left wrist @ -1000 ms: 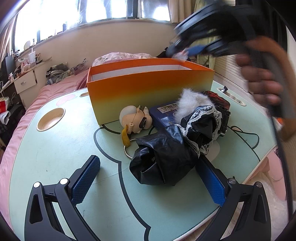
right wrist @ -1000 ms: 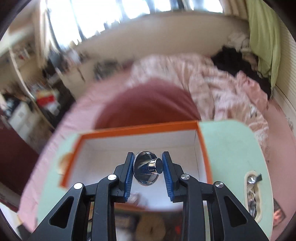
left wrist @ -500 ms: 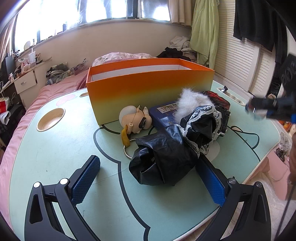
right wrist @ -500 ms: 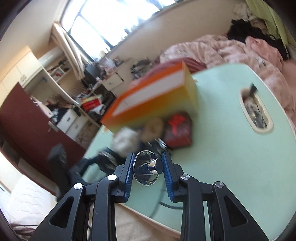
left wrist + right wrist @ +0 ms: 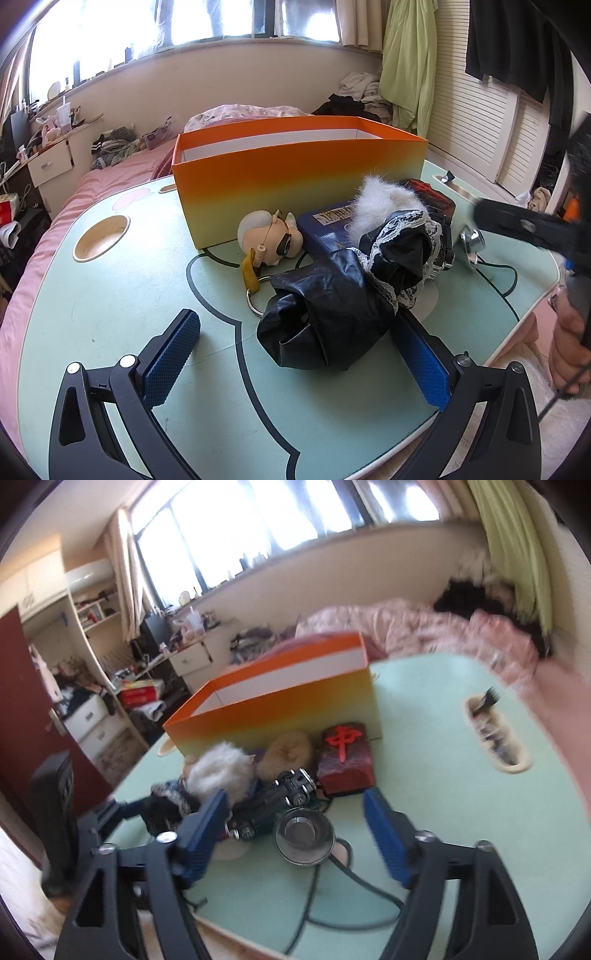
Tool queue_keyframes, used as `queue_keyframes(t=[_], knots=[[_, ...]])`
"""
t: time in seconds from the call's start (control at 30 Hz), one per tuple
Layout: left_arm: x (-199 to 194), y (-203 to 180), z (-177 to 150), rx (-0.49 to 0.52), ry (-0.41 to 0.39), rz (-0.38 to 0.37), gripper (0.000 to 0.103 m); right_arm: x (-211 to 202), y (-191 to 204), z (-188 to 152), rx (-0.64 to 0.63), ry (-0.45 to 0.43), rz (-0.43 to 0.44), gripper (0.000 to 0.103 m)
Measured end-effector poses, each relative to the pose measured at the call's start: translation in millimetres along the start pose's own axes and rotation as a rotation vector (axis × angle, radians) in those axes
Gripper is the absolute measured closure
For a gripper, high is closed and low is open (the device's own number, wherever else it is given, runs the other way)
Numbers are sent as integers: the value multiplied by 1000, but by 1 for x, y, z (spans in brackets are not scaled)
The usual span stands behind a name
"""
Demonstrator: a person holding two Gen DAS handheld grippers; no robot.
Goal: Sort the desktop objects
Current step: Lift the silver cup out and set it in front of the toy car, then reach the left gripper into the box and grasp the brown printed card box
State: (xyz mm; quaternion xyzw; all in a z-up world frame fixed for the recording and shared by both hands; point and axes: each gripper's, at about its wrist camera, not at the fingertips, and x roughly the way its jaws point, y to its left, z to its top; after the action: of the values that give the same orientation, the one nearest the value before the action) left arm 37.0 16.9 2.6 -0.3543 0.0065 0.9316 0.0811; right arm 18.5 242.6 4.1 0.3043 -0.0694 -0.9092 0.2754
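Observation:
My right gripper (image 5: 295, 801) hovers low over the green table (image 5: 443, 768), and its jaws are opening. A shiny round metal piece (image 5: 303, 836) lies on the table between them, free of both pads. In the left wrist view this metal piece (image 5: 471, 242) sits right of the pile, under a blurred right finger (image 5: 517, 223). My left gripper (image 5: 295, 321) stands open around the near end of a crumpled black lace-trimmed cloth (image 5: 332, 310). Behind the pile stands the orange box (image 5: 295, 173), open at the top.
The pile holds a doll-head keychain (image 5: 266, 240), a blue case (image 5: 325, 229), white fur (image 5: 221, 768), a red mahjong-tile block (image 5: 345, 760) and a black gadget (image 5: 273, 805). A dark cable (image 5: 332, 915) loops on the near table. A person's hand (image 5: 565, 354) shows at the right.
My right gripper swung from above the orange box down to the table beside the pile and opened, letting go of the metal piece. The left gripper stayed put.

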Motion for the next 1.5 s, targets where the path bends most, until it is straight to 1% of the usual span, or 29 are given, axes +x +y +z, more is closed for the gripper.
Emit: queue_keyframes(t=[0.03, 0.1, 0.17, 0.23, 0.27, 0.3, 0.67, 0.7, 0.83, 0.93, 1.07, 1.17, 1.23, 1.37, 1.43, 1.47, 1.5], knots=[[0, 0, 0, 0, 0, 0, 0, -6, 2, -4, -33, -16, -34, 16], [0, 0, 0, 0, 0, 1, 0, -14, 8, -14, -91, -44, -91, 7], [0, -1, 0, 0, 0, 1, 0, -11, 10, -26, -128, -28, -131, 2], [0, -1, 0, 0, 1, 1, 0, 5, 9, -40, -176, 21, -175, 1], [0, -2, 0, 5, 0, 3, 0, 8, 14, -45, -242, 5, -228, 0], [1, -1, 0, 7, 1, 4, 0, 7, 13, -45, -230, -4, -211, 0], [-5, -3, 3, 20, -7, -1, 0, 14, 9, -38, -228, 4, -221, 0], [-9, -3, 3, 25, -23, 2, 0, 14, 8, -38, -228, 4, -222, 0], [-35, 0, 13, 47, -133, 24, 0, 14, 9, -38, -228, 4, -221, 0], [-48, 4, 23, 61, -178, 41, 0, 14, 9, -38, -228, 4, -221, 0], [-67, 19, 34, 9, -273, 40, 0, 14, 8, -38, -228, 4, -221, 0], [-76, 34, 43, -41, -309, 25, 0, 14, 8, -38, -228, 4, -221, 0], [-79, 37, 50, -61, -299, 5, 0, 14, 9, -38, -228, 4, -221, 0], [-69, 42, 66, -94, -191, -27, 0, 14, 8, -38, -229, 4, -221, 0], [-62, 45, 79, -112, -137, -82, 2, 14, 8, -38, -228, 4, -221, 0], [-60, 46, 83, -118, -118, -99, 7, 14, 8, -38, -228, 4, -221, 0], [-56, 47, 89, -125, -95, -117, 15, 14, 9, -39, -228, 4, -220, 0]])
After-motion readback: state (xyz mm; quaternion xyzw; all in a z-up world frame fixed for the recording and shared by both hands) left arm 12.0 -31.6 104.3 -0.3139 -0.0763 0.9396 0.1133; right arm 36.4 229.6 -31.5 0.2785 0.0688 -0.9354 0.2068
